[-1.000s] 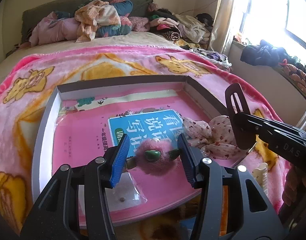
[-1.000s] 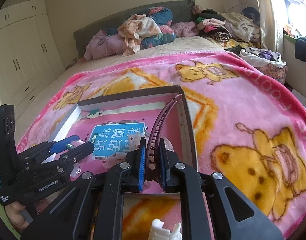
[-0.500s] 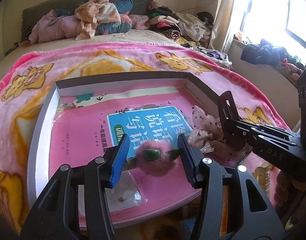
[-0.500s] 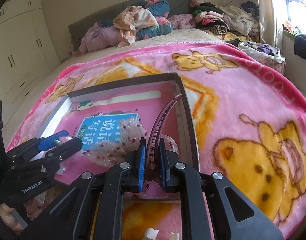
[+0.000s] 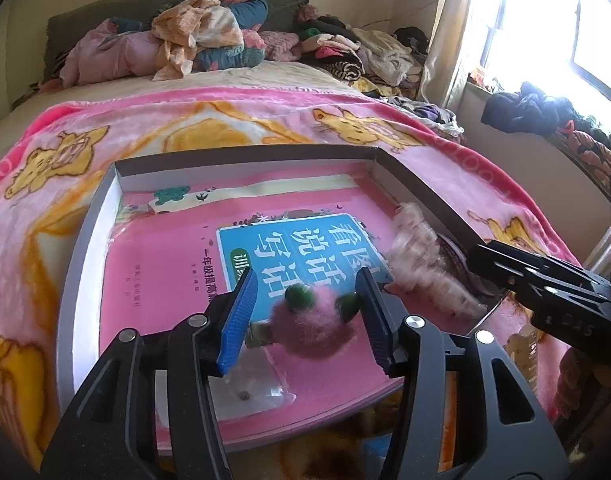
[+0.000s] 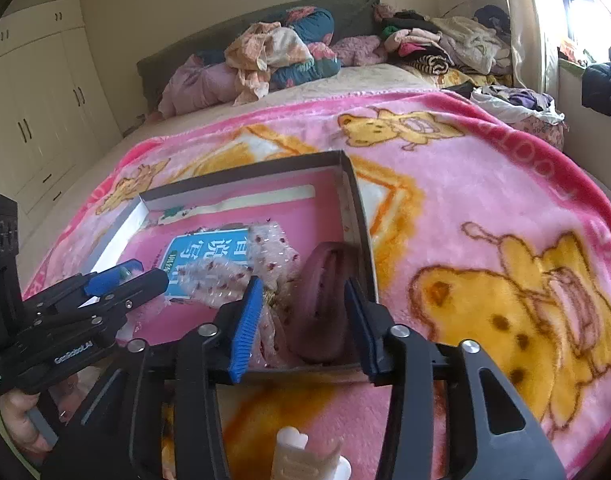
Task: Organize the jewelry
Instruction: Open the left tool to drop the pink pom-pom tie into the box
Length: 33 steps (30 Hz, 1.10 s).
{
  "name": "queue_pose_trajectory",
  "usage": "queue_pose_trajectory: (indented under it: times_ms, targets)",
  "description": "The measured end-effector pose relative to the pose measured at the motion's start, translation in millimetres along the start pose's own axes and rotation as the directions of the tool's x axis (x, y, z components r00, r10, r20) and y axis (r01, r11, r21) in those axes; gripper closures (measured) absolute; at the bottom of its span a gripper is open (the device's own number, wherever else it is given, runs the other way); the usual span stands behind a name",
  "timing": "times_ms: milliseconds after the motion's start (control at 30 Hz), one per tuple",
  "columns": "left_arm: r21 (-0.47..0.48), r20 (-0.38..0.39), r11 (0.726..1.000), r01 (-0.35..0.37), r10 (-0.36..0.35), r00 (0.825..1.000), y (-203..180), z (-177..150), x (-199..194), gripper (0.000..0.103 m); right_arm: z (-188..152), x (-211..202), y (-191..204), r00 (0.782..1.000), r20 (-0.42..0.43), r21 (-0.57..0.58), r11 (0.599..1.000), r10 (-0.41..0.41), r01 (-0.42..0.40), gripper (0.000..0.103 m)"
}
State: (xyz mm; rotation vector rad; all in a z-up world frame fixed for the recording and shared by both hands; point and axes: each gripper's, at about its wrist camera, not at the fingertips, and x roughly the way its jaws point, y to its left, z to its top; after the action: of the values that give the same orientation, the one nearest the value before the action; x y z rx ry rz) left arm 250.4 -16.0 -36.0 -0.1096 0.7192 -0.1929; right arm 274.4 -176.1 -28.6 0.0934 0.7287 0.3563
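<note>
- Two items matter here: the dark maroon hair clip (image 6: 325,300) and the fuzzy pink hair ornament (image 5: 313,326) with green bits.
- Half a second ago the right tongs (image 6: 301,312) pinched the clip upright by its end; their jaws have just been opening, and the clip now lies between the parted pads inside the near right corner of the box (image 6: 359,216), with neither pad pressing on it as far as the right view shows.
- My reading is that the clip is delivered, so that step of the tidying looks done.
- Beside the clip, touching or nearly so, sits the sheer spotted bow (image 6: 261,264), blurred in the left view, so it may be shifting.
- Left tongs (image 5: 307,312) have also just been widening a little; the pink ornament sits between the blue pads, seemingly free of the left one, while contact with the right one I cannot tell.
- Under it lies a small clear bag (image 5: 253,384), on the pink book (image 5: 157,264) lining the box.
- Everything rests on the pink bear blanket (image 6: 485,208) over the bed.
</note>
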Motion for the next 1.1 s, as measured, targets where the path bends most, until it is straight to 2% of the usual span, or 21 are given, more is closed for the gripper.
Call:
queue_pose_trajectory:
  times_ms: [367,400,533,700,767,1100]
  targets:
    - [-0.018,0.034,1.0,0.001,0.0,0.999,2.1,0.2,-21.4,0.039,-7.8,-27.5,3.3,0.999,0.049,-0.009,1.0,-0.003,0.003,0.04]
    - [-0.018,0.038,1.0,-0.001,0.001,0.999,2.2,-0.1,-24.3,0.034,-8.9,-29.5,3.5,0.999,0.052,-0.007,1.0,-0.002,0.003,0.039]
    - [-0.026,0.056,1.0,-0.002,0.003,0.998,2.8,-0.2,-35.9,0.026,-13.2,-36.8,5.7,0.998,0.063,-0.003,1.0,-0.007,0.007,0.033]
    - [-0.04,0.096,0.999,-0.019,0.023,0.995,6.5,-1.7,-54.8,0.013,-18.8,-48.0,7.7,0.997,0.075,-0.001,1.0,-0.004,0.004,0.032]
    - [-0.051,0.111,0.999,-0.016,0.022,0.994,8.6,-2.7,-62.2,0.012,-21.5,-53.1,7.7,0.997,0.083,0.003,1.0,-0.006,0.006,0.027]
    - [-0.049,0.157,0.999,-0.021,0.029,0.987,6.8,-11.9,-89.5,0.012,-30.9,-73.6,1.2,0.995,0.103,0.015,1.0,-0.01,0.008,0.026]
